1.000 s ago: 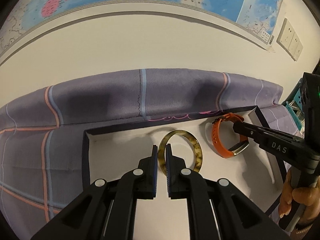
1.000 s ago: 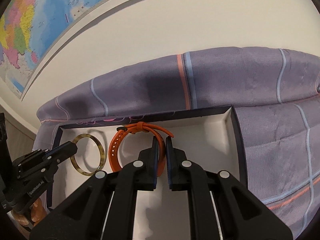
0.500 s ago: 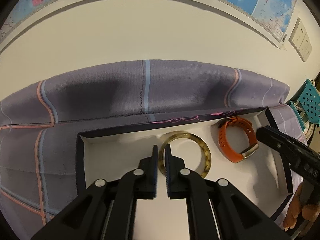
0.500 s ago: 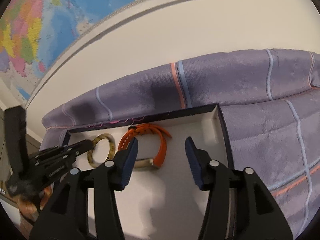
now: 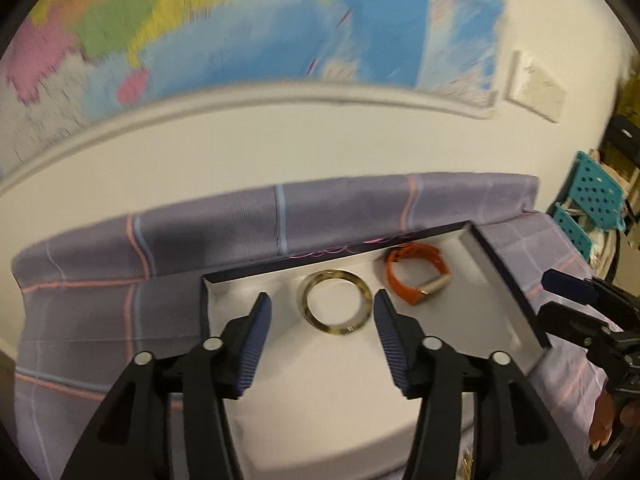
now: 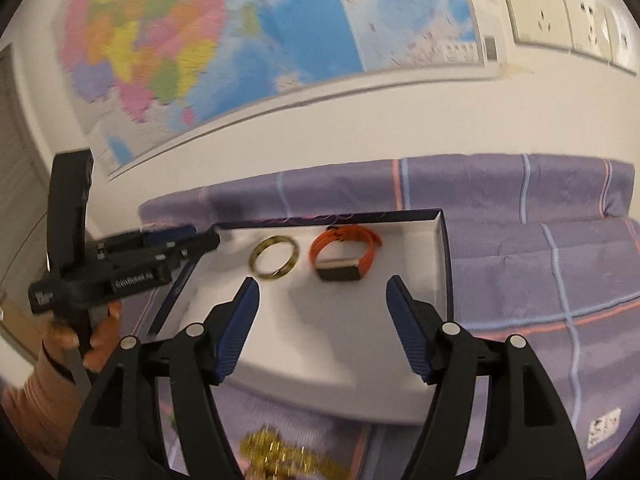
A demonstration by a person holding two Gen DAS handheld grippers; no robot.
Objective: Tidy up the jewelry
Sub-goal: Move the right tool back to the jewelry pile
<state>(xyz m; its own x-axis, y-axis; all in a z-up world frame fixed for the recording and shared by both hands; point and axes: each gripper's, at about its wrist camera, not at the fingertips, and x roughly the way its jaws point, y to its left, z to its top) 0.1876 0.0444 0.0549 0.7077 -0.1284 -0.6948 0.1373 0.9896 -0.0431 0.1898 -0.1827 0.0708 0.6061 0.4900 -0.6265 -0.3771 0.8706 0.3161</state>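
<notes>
Release is what marks this moment: both pairs of tongs have just been opening, and each now stands apart with nothing between its pads. The left tongs (image 5: 322, 312), a second ago pinched on the rim of the round tortoiseshell-patterned bangle (image 5: 334, 308), have let it go and drawn back, so the bangle lies flat on the white floor of the shallow dark-rimmed box (image 5: 506, 280). The right tongs (image 6: 322, 294), which were clamped on the orange strap watch with a pale rectangular face (image 6: 345, 254), have likewise spread and pulled away; the watch rests on its side just to the right of the bangle, the two close but not touching. The box sits on a purple checked cloth (image 6: 540, 248) draped over what looks like a bed against the wall. Since both pieces now lie side by side in the box with no tongs on them, this placing step looks finished. At the bottom edge of the right wrist view a blurred heap of gold chain (image 6: 280, 458) lies outside the box, which I judge to be the likely next piece to be put away.
</notes>
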